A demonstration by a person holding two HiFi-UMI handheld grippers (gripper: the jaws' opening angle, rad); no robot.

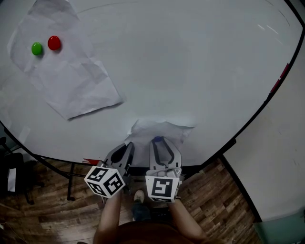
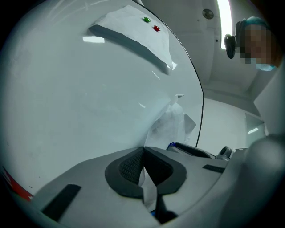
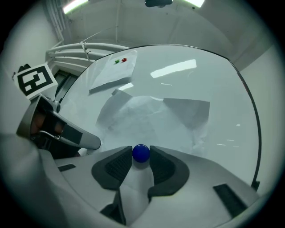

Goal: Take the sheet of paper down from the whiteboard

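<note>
The left gripper was clamped shut on the edge of the crumpled sheet of paper low on the whiteboard, while the right gripper squeezed the blue magnet at that sheet's near edge

You're in a plain office or meeting-type room. A large white whiteboard with a thin black frame fills your view. A round green magnet and a round red magnet sit on a creased white paper sheet on it. Brown wood-plank floor lies below the whiteboard, bare white wall to its right, and long ceiling light strips above.
</note>
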